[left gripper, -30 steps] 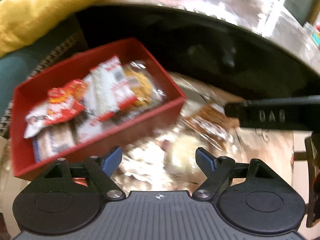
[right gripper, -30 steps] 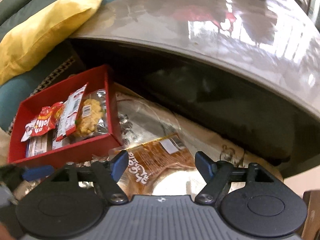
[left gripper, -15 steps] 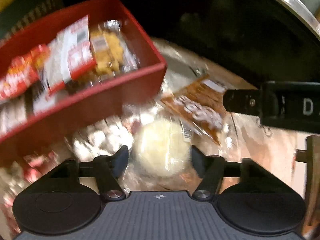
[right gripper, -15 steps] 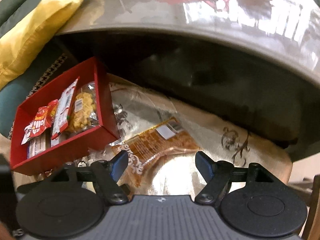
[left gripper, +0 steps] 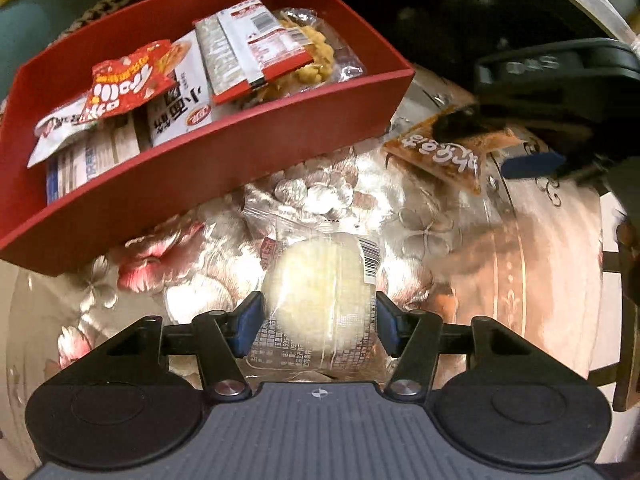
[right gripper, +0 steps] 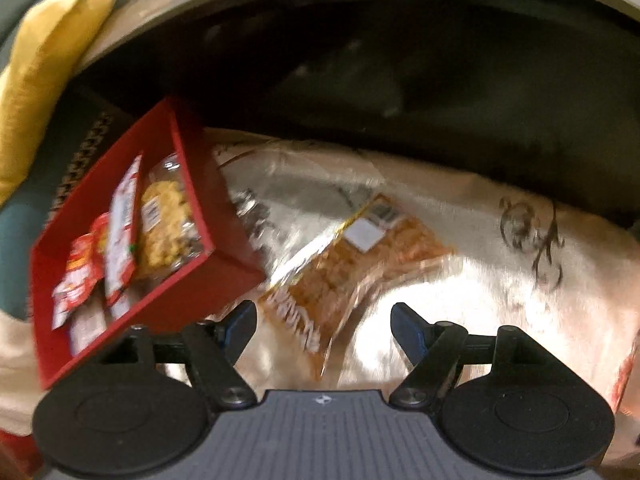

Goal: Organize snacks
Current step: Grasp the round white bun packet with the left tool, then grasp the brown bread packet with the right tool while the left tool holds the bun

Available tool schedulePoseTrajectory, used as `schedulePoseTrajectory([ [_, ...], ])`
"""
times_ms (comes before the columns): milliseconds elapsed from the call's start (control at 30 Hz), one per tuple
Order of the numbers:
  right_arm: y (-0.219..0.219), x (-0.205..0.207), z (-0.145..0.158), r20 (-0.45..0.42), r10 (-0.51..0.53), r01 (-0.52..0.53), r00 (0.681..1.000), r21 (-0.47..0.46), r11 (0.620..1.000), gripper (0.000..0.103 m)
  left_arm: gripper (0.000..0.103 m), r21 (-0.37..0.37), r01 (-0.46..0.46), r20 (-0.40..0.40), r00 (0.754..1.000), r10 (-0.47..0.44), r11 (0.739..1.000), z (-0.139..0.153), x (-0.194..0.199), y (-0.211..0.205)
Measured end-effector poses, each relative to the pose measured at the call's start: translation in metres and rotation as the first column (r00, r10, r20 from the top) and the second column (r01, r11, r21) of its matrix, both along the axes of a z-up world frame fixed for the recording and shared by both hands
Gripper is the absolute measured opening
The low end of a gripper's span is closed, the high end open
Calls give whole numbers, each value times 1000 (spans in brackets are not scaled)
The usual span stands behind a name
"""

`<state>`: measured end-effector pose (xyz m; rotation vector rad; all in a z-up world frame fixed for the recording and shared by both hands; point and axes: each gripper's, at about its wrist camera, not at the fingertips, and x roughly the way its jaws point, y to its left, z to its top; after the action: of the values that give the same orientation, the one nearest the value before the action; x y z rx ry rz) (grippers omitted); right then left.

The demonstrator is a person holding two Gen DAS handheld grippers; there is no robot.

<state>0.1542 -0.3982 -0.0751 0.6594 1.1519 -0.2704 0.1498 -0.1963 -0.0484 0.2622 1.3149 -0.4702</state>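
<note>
A red box (left gripper: 224,160) holding several snack packets sits on a shiny floral cloth (left gripper: 460,240); it also shows in the right wrist view (right gripper: 168,304). My left gripper (left gripper: 318,320) is open, its fingers on either side of a round pale pastry in clear wrap (left gripper: 320,280), touching or nearly touching it. An orange-brown snack packet (right gripper: 344,264) lies right of the box; it also shows in the left wrist view (left gripper: 440,156). My right gripper (right gripper: 324,328) is open, just above the packet's near end. The right gripper's body (left gripper: 560,92) is over that packet.
A dark gap under a round glossy tabletop (right gripper: 400,60) lies behind the cloth. A yellow cushion (right gripper: 44,60) and teal sofa (right gripper: 16,248) lie at the left. A wooden chair frame (left gripper: 624,320) shows at the right edge.
My left gripper has moved down and forward until its fingers flank the pale pastry. My right gripper has moved down and closer to the orange-brown packet. Both stay open.
</note>
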Motion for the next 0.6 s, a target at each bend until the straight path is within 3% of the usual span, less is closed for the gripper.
schedulePoseTrajectory([
  [100,11,16,-13,-46,50,-54,998,-82,995,70,66,-6,18,-6,1000,-18,1000,0,-1,4],
  [200,25,26,-23,-69,126,-138,990,-220,966,73,66,-14,22,-20,1000,-22,1000,-1,1,8],
  [300,26,26,-22,-96,207,-224,974,-237,945,73,66,-22,20,-32,999,-20,1000,0,-1,16],
  [433,28,-1,-20,-156,377,-404,913,-206,892,73,66,-27,21,-36,999,-22,999,2,-3,29],
  [533,40,-36,-17,-190,572,-601,798,-178,779,73,68,-34,21,-38,999,-23,999,1,-3,36],
  [567,38,-47,-16,-189,583,-611,790,-165,774,73,67,-32,25,-36,999,-26,999,2,-4,39],
  [600,34,-54,-15,-190,564,-593,803,-167,788,73,68,-31,28,-33,999,-29,999,3,-6,42],
])
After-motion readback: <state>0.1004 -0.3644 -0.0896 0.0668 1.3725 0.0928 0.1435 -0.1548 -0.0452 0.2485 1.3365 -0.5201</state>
